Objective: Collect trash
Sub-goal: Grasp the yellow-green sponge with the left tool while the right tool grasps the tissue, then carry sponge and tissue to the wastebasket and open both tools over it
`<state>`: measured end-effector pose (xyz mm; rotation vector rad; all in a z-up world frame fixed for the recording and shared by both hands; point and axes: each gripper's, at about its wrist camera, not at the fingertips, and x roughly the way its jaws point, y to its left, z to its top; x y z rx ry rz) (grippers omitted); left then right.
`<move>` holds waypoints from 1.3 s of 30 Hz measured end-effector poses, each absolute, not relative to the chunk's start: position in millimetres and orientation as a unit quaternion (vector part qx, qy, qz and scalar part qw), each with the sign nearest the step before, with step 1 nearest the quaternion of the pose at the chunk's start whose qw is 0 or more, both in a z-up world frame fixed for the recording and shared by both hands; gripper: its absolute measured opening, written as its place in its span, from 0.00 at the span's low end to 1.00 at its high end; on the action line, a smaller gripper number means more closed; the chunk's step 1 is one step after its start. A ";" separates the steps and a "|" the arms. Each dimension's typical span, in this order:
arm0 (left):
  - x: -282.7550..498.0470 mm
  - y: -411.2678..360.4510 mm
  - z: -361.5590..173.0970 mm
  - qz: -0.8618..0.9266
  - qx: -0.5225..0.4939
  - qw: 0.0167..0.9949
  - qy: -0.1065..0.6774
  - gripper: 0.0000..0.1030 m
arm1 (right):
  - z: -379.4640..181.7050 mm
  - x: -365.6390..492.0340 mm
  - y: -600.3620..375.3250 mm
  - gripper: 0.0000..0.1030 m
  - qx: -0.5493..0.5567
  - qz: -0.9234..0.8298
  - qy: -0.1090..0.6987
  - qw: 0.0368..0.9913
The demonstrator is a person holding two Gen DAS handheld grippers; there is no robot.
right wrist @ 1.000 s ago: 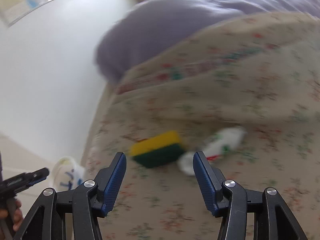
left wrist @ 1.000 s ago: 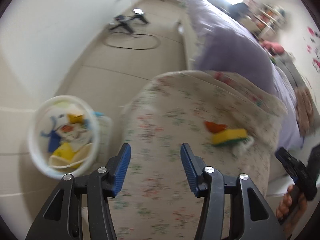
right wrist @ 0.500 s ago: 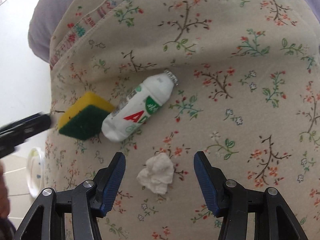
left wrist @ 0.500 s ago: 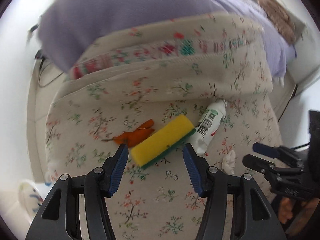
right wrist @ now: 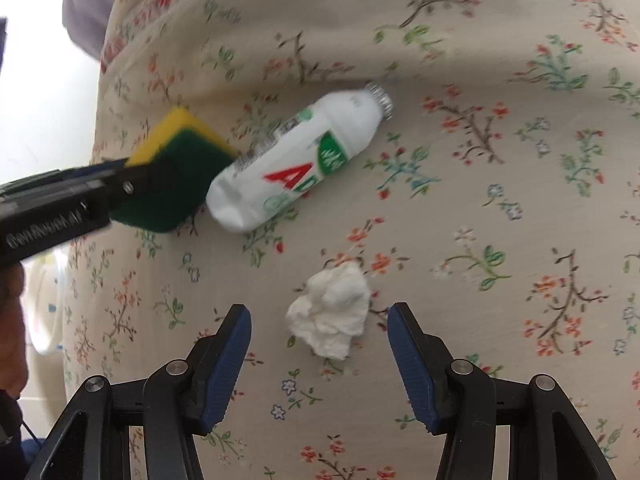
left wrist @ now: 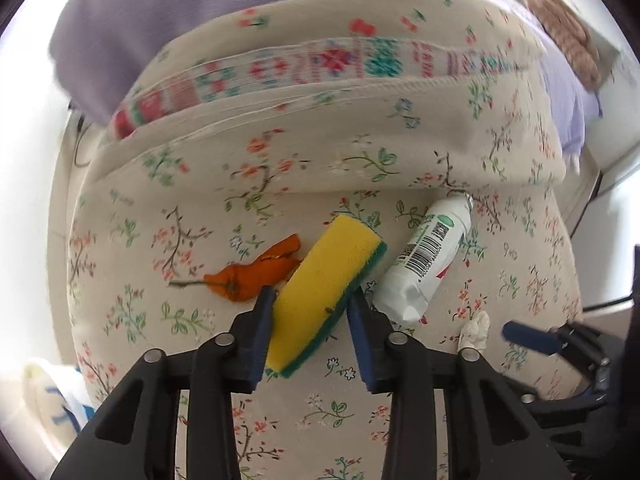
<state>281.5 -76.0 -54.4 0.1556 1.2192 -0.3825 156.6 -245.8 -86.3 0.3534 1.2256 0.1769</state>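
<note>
A yellow and green sponge (left wrist: pixel 325 286) lies on the floral blanket (left wrist: pixel 280 168). My left gripper (left wrist: pixel 311 300) has its jaws closed against both sides of the sponge; the sponge also shows in the right wrist view (right wrist: pixel 176 176). An orange peel (left wrist: pixel 256 270) lies left of it. A crushed white bottle (left wrist: pixel 428 258) lies right of it, also in the right wrist view (right wrist: pixel 298 162). A crumpled white tissue (right wrist: pixel 330 308) lies just ahead of my open right gripper (right wrist: pixel 320 324), between its fingers' line.
A purple duvet (left wrist: pixel 200 12) lies beyond the blanket. A white bin holding trash (left wrist: pixel 48 392) stands on the floor at lower left. A white wall is to the left in the right wrist view.
My left gripper moved forward and closed around the sponge. My right gripper moved closer to the tissue and stays open.
</note>
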 end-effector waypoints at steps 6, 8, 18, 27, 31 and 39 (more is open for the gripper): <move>273.6 -50.7 -48.9 -0.170 0.019 0.806 0.567 0.29 | -97.7 165.8 -234.1 0.59 0.132 0.055 0.578 0.803; 268.2 -42.0 -44.4 -0.170 -0.005 0.805 0.568 0.29 | -100.8 166.8 -230.4 0.52 0.121 0.049 0.579 0.804; 235.6 5.2 -19.4 -0.159 -0.088 0.820 0.542 0.28 | -103.6 172.9 -214.7 0.15 0.117 0.034 0.559 0.820; 203.7 71.4 -2.2 -0.123 -0.208 0.832 0.500 0.28 | -76.9 163.5 -229.8 0.15 0.137 0.046 0.514 0.846; 184.2 123.3 11.1 -0.080 -0.262 0.839 0.470 0.28 | -64.5 163.7 -230.8 0.15 0.151 0.063 0.493 0.855; 135.9 212.6 33.0 0.015 -0.315 0.857 0.407 0.28 | -52.8 161.4 -230.2 0.15 0.162 0.086 0.458 0.870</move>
